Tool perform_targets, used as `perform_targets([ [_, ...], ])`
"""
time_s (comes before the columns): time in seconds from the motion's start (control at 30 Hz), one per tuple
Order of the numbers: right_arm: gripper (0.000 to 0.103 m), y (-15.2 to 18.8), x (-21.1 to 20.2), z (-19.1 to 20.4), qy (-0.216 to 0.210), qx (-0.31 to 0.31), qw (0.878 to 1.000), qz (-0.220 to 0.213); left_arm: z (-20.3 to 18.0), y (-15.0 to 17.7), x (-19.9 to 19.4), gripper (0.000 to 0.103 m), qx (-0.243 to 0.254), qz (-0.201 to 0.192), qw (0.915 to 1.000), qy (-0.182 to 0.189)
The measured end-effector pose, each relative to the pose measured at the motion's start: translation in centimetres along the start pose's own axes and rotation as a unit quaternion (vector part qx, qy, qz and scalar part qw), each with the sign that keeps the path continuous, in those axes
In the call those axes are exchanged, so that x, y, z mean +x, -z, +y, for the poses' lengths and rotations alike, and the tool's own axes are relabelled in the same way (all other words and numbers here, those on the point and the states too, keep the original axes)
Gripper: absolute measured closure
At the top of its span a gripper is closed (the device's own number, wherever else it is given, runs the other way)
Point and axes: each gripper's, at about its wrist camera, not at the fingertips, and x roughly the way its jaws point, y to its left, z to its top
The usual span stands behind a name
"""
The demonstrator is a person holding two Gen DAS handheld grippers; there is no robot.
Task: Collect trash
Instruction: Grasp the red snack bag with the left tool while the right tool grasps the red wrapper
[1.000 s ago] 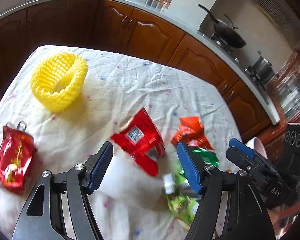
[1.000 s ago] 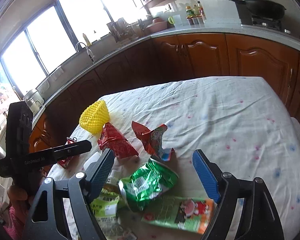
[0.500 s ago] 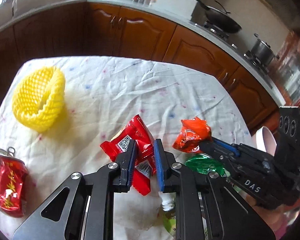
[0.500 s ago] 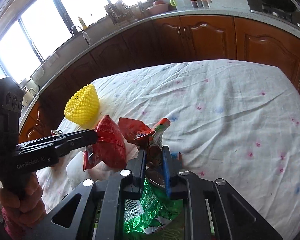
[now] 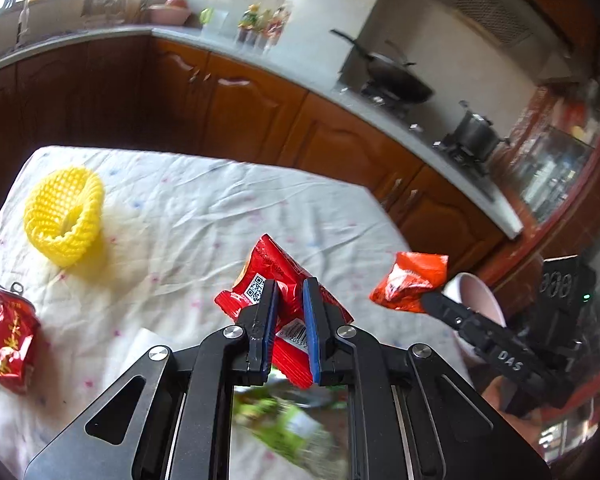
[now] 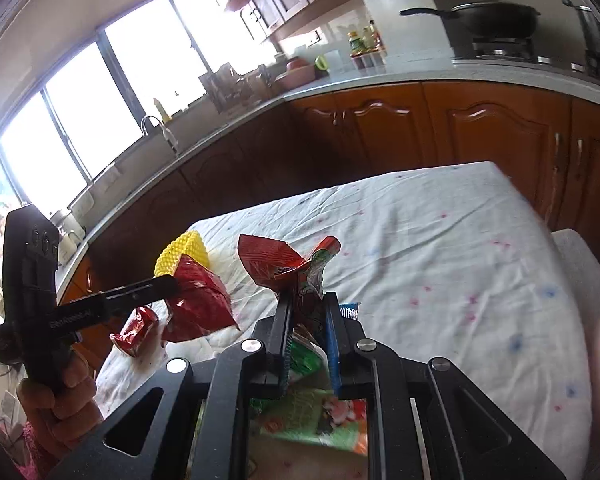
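Note:
My left gripper [image 5: 290, 284] is closing its jaws on a red snack wrapper [image 5: 272, 268] with a QR code, which hangs lifted above the cloth-covered table [image 5: 200, 200]. The right wrist view shows the same left gripper [image 6: 168, 282] and red wrapper [image 6: 198, 300] at the left. My right gripper [image 6: 306, 296] is shut on a crumpled orange-red wrapper [image 6: 288, 260] with a green inside, also raised off the table. From the left wrist view, the right gripper [image 5: 428, 300] and its orange wrapper [image 5: 412, 280] hang at the right.
A yellow foam fruit net [image 5: 62, 210] and a crushed red can [image 5: 8, 336] lie on the left of the table. Green wrappers [image 6: 312, 420] lie under the grippers. A pale round container [image 5: 476, 296] stands beyond the table's right edge. Kitchen cabinets surround the table.
Both grippers went from open to closed on their wrappers, then rose with them. The red and the orange wrapper left the cloth.

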Motion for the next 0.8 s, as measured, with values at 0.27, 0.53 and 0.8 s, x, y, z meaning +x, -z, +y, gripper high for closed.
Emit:
perform_targets([
  [0.27, 0.088, 2.1, -6.3, -3.0, 0.02, 0.03, 0.999, -0.034, -5.9, 1.7, -0.7, 0.092, 0.041, 0.0, 0.9982, 0.043],
  [0.53, 0.088, 4.2, -10.6, -5.2, 0.042, 0.051, 0.997, -0.05, -10.4, 3.6, -0.3, 0.092, 0.074, 0.013, 0.9945, 0.073],
  [0.8, 0.088, 5.7, -14.3, -7.6, 0.066, 0.073, 0.993, -0.07, -13.3, 4.9, 0.6, 0.092, 0.097, 0.03, 0.9908, 0.09],
])
